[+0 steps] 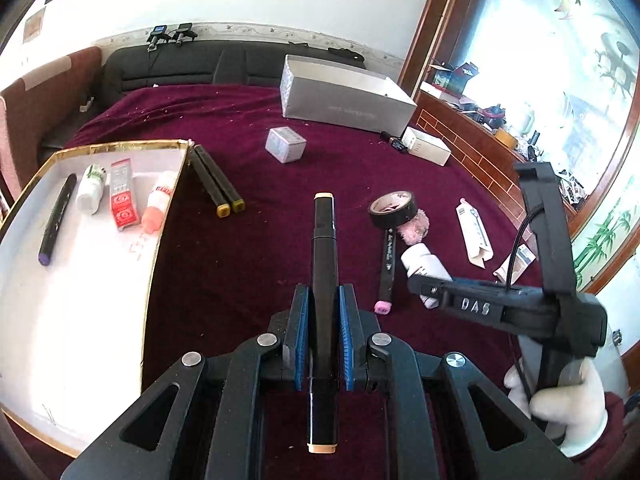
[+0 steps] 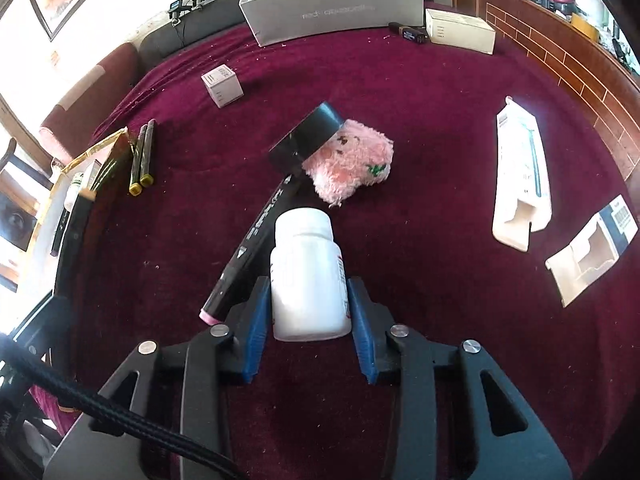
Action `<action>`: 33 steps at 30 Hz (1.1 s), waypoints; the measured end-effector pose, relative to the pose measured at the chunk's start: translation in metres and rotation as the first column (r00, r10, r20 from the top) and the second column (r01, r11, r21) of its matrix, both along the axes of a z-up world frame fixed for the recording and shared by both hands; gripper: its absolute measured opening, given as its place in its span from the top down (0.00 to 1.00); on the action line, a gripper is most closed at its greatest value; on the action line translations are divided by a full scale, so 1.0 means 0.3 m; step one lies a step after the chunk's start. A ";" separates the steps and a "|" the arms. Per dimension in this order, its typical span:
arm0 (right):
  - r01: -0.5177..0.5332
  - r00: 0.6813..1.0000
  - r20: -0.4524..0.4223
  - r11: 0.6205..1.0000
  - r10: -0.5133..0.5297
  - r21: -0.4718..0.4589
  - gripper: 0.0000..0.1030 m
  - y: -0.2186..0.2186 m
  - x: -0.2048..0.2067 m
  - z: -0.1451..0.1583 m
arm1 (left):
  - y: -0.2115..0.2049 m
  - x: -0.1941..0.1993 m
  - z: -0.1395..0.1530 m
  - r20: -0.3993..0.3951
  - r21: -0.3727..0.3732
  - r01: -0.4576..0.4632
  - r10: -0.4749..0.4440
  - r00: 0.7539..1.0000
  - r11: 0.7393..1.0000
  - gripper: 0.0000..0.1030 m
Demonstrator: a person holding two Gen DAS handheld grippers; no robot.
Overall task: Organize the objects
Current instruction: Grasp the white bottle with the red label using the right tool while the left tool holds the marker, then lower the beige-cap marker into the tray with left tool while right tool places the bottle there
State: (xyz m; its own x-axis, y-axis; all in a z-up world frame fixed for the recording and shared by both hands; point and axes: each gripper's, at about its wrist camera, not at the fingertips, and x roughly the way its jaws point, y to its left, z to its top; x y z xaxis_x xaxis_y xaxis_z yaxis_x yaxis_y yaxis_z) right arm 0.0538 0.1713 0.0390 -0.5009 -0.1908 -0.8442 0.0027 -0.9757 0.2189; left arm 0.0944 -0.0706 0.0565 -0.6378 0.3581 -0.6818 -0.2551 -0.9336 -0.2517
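Observation:
My left gripper [image 1: 323, 300] is shut on a black marker [image 1: 323, 264] with beige caps, held above the maroon cloth. A gold-rimmed white tray [image 1: 80, 280] to its left holds a purple-tipped marker [image 1: 58, 220], a white bottle [image 1: 91, 189], a red box [image 1: 125, 199] and an orange-white tube [image 1: 159, 202]. My right gripper [image 2: 308, 300] has its blue pads on both sides of a white bottle [image 2: 308, 276] lying on the cloth. A pink-tipped marker [image 2: 252, 248] lies just left of it. In the left wrist view the right gripper [image 1: 500, 304] sits at right.
Two yellow-tipped markers [image 1: 216, 182] lie by the tray. A black tape roll [image 2: 308, 136] leans on a pink plush [image 2: 348, 164]. Opened white cartons [image 2: 520, 184] [image 2: 592, 252] lie right. A small white box [image 2: 222, 85] and a long grey box [image 2: 332, 4] stand farther back.

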 end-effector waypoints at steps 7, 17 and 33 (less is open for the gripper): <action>-0.074 0.997 -0.016 0.995 0.075 0.068 0.68 -0.064 -0.042 -0.007 | -0.014 0.010 -0.026 0.020 0.021 -0.006 0.006 1.000 1.000 0.89; -0.073 0.997 -0.047 0.984 0.067 -0.165 0.68 0.018 0.045 0.028 | -0.155 0.072 0.040 -0.030 0.075 -0.039 0.041 0.999 0.996 0.89; -0.412 0.899 -0.049 0.804 0.434 -0.430 0.67 -0.536 -0.144 0.166 | -0.690 -0.114 0.107 0.011 -0.035 -0.338 0.339 0.941 0.940 0.89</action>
State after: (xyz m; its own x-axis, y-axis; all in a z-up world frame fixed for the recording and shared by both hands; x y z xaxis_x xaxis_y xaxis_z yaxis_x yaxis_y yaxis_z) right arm 0.0105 0.0106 0.0889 -0.2478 -0.7145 -0.6543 0.3719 -0.6938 0.6167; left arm 0.0601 -0.2776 0.0887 -0.7064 0.1007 -0.7006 0.0813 -0.9718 -0.2216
